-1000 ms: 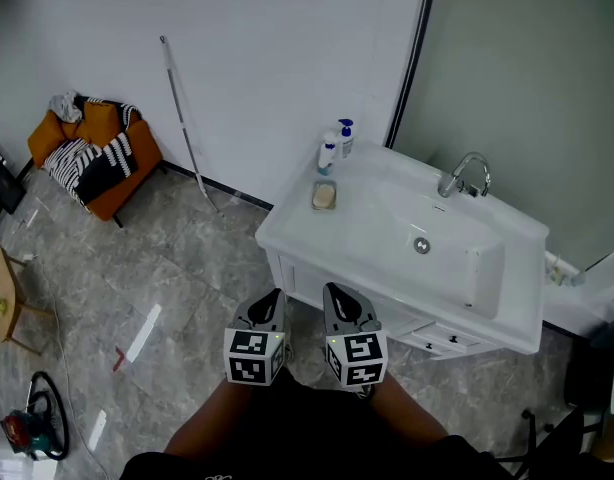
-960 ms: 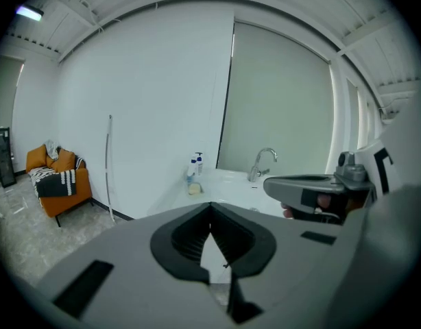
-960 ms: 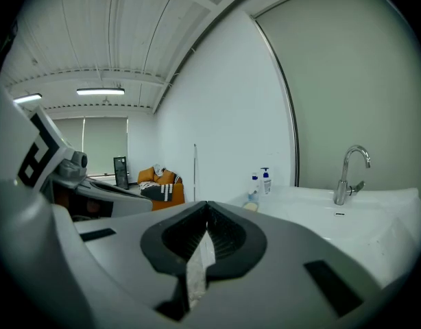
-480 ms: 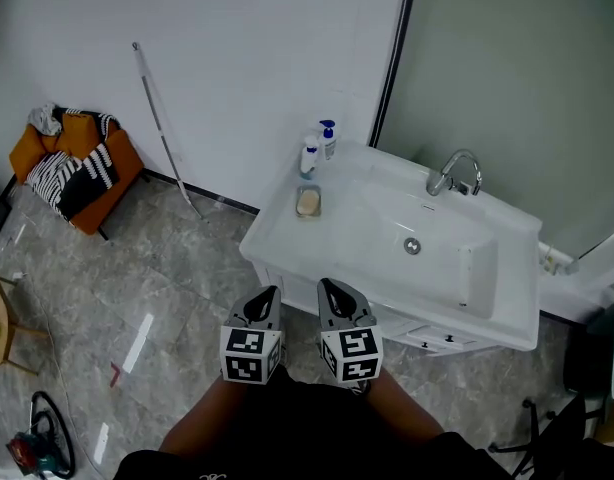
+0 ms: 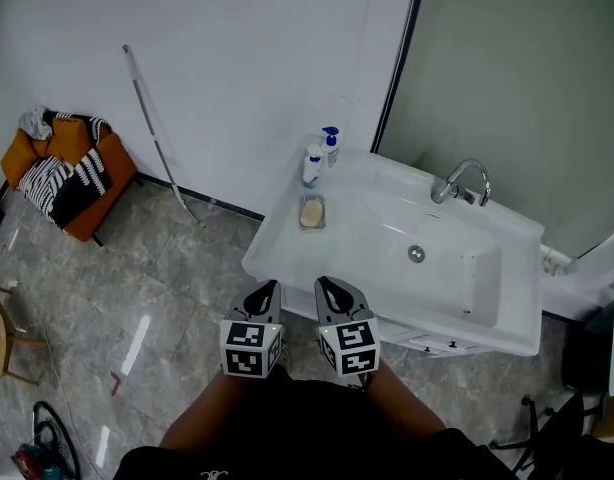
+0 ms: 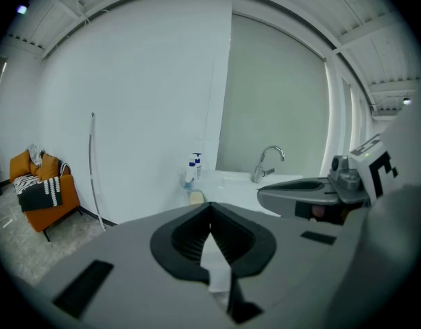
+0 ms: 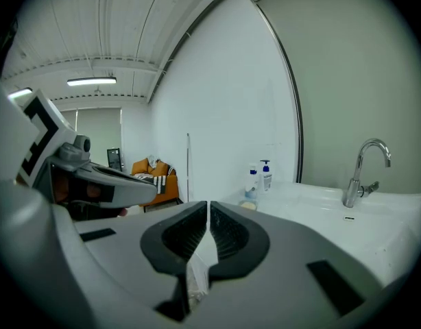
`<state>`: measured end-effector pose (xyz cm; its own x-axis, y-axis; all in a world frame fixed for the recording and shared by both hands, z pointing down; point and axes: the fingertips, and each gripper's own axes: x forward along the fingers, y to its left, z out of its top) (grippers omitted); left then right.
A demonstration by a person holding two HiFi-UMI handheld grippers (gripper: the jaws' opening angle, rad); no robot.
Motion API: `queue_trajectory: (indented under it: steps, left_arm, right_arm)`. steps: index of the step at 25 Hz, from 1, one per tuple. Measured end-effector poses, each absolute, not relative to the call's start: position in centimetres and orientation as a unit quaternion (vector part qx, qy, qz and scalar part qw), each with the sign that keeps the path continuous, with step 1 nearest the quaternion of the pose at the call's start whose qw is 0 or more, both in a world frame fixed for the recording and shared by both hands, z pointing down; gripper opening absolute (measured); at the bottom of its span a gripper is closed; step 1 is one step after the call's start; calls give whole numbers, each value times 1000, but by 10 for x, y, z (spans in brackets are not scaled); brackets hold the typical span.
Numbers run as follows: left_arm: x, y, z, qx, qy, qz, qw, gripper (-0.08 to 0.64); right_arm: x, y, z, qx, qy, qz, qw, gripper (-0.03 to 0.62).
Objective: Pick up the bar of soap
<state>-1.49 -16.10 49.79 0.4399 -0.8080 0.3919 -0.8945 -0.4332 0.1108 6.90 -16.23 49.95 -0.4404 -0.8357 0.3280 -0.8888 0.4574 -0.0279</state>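
A pale tan bar of soap (image 5: 311,211) lies in a small dish on the left rim of the white washbasin (image 5: 287,253). It shows small in the left gripper view as the soap (image 6: 196,197) and in the right gripper view as the soap (image 7: 248,203). My left gripper (image 5: 265,293) and right gripper (image 5: 331,291) hang side by side at the basin's front edge, short of the soap. Both are shut with nothing between their jaws.
Two white pump bottles with blue tops (image 5: 321,155) stand behind the soap. A chrome tap (image 5: 460,183) sits at the basin's back, with a drain (image 5: 416,254) in the bowl. An orange chair (image 5: 62,173) with a striped cloth stands far left. A thin rod (image 5: 157,133) leans on the wall.
The view has moved closer to the washbasin; both grippers now sit at its front edge. The floor items at lower left have slid out of frame.
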Motion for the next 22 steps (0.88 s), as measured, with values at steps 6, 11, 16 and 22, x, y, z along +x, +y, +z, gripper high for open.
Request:
queue_trajectory:
  steps: [6,11,16,22]
  left_arm:
    - [-28,-188,504,835,-502,143,172,8]
    - [-32,-228,495,853,-473,137,171,8]
    - [-31,-276,495,868,-443,140,172,8]
    - [-31,-318,504,879,-415,157,177,8]
  right_arm:
    - [52,-190,510,498,-842,118,170,8]
    - [46,-235,502,515,-830,117,181,17]
    - [42,-275,499,524,-823,117,187,60]
    - [51,-322,512,534,-810,121,210,129]
